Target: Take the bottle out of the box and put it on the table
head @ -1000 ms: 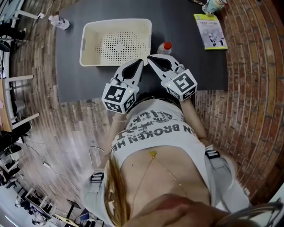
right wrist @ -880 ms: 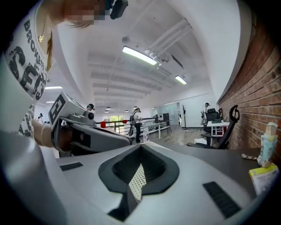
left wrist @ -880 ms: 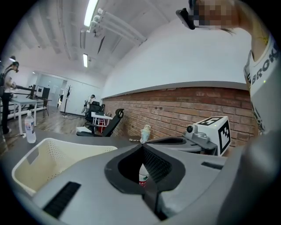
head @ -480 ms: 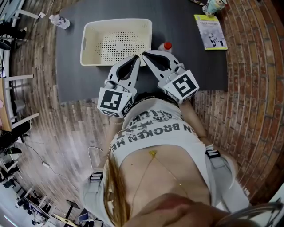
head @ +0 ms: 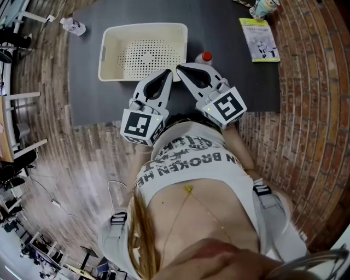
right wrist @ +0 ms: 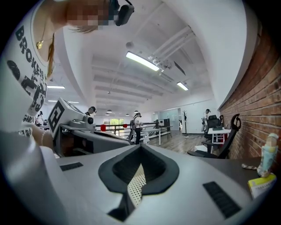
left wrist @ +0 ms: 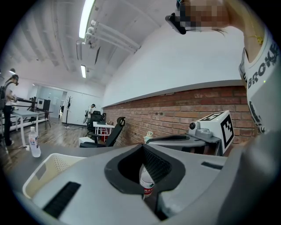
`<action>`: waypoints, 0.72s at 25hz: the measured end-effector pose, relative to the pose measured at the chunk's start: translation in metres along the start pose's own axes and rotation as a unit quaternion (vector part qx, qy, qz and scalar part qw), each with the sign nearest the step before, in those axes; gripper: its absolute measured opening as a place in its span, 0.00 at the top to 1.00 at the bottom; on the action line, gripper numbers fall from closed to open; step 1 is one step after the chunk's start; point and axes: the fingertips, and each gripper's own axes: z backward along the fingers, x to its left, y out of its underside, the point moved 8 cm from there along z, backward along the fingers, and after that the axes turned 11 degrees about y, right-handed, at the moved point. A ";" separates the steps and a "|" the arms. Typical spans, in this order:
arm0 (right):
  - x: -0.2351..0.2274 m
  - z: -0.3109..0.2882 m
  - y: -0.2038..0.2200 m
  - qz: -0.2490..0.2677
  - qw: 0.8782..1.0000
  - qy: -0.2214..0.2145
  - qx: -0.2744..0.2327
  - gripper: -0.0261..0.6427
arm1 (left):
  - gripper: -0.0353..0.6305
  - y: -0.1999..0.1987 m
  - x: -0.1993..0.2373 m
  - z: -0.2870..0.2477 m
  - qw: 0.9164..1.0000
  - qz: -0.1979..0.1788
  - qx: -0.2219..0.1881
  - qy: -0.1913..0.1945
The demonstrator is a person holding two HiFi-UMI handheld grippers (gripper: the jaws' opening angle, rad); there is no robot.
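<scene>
A white perforated box point(head: 143, 52) sits on the dark table point(head: 246, 82), and nothing lies in it. The clear bottle with a red cap point(head: 205, 57) stands upright on the table just right of the box. My left gripper point(head: 167, 74) and right gripper point(head: 180, 68) hover side by side above the table's near half, tips almost together, both shut and holding nothing. In the left gripper view the bottle point(left wrist: 147, 183) shows through the jaw notch, with the box point(left wrist: 46, 169) at the left. The right gripper view shows only the box's perforated surface point(right wrist: 135, 184) past its jaws.
A yellow-green booklet point(head: 259, 38) and a small figure point(head: 262, 6) lie at the table's far right. Another water bottle point(head: 73, 26) is by the far left corner. Brick-patterned floor surrounds the table; the table's near edge point(head: 109, 121) is right in front of the person.
Both grippers rose toward the camera and shifted slightly away from the person during the first half second, then stayed still. The bottle and box have not moved.
</scene>
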 end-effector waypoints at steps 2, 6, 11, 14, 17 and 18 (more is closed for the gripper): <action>-0.001 0.000 0.001 0.002 1.000 0.000 0.000 0.95 | 0.94 0.000 0.001 0.000 1.000 0.001 0.001 0.000; -0.002 0.000 0.002 0.002 1.000 0.002 0.004 0.95 | 0.94 0.002 0.000 -0.002 1.000 0.001 0.004 0.002; -0.002 0.000 0.003 0.002 1.000 0.000 0.000 0.95 | 0.94 0.004 0.000 -0.002 1.000 0.001 0.006 0.004; -0.003 0.000 0.005 -0.002 1.000 0.003 0.007 0.95 | 0.94 0.004 0.000 -0.003 1.000 0.001 0.006 0.004; -0.003 0.000 0.004 0.004 1.000 0.002 0.010 0.95 | 0.94 0.005 0.001 -0.003 1.000 0.001 0.006 0.003; -0.003 0.000 0.004 0.005 1.000 0.003 0.010 0.95 | 0.94 0.004 0.001 -0.003 1.000 0.002 0.006 0.003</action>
